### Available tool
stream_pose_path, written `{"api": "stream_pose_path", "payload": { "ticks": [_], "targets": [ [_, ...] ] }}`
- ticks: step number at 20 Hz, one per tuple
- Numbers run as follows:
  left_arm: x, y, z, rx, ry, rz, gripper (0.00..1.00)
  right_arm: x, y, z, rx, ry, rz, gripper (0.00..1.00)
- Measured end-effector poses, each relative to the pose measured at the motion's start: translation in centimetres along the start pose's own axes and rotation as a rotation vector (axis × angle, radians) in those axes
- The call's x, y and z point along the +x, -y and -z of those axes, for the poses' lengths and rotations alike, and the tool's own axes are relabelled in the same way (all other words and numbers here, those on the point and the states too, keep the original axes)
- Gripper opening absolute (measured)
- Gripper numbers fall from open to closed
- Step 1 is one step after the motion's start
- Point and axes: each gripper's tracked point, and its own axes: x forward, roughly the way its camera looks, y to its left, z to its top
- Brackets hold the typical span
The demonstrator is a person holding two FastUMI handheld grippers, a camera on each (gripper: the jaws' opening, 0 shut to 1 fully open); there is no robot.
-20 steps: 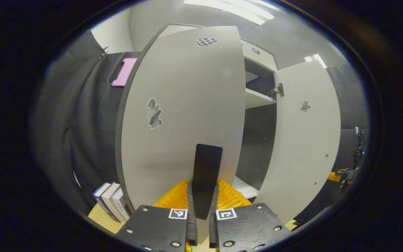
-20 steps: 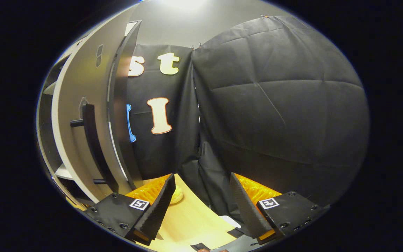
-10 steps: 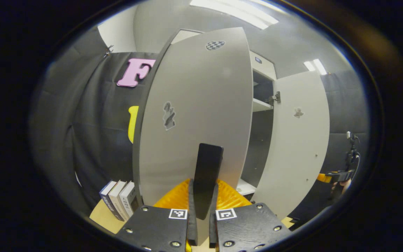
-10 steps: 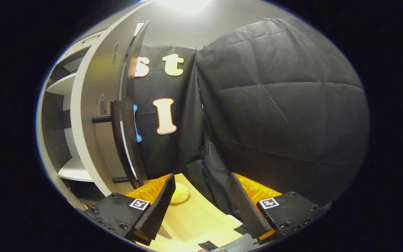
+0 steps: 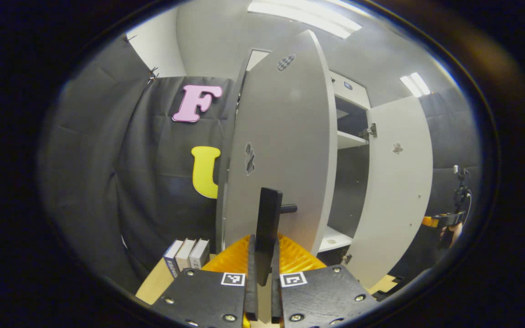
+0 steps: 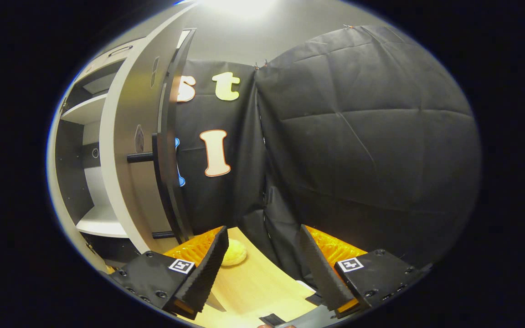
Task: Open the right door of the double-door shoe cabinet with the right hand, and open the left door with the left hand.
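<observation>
since one second ago the left door swings further out and i see it more from its edge. in the left gripper view my left gripper is pinching the dark handle of this door, both fingers pressed on it. the right door stands wide open, and some books stand beside the cabinet. in the right gripper view my right gripper is spread and holds nothing, above the wooden table, and the right door with its handle is on my left. i think that if i pull too far the left door can hit the books, or the handle can slip from my fingers.
</observation>
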Motion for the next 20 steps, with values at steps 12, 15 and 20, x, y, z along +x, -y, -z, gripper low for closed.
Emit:
{"api": "stream_pose_path", "payload": {
  "ticks": [12,15,20],
  "targets": [
    [0.0,-2.2,-0.6,-0.080,0.029,-0.095,0.01,-1.0,-0.4,-1.0,-0.072,0.021,-0.029,0.92],
    [-0.2,-2.9,-0.1,-0.058,0.014,-0.151,0.02,-0.7,-0.3,-0.7,-0.094,0.042,-0.029,0.92],
    [-4.1,-2.5,-0.4,-0.051,0.028,-0.284,0.01,-0.6,1.2,-0.3,-0.039,0.017,-0.097,0.93]
  ]
}}
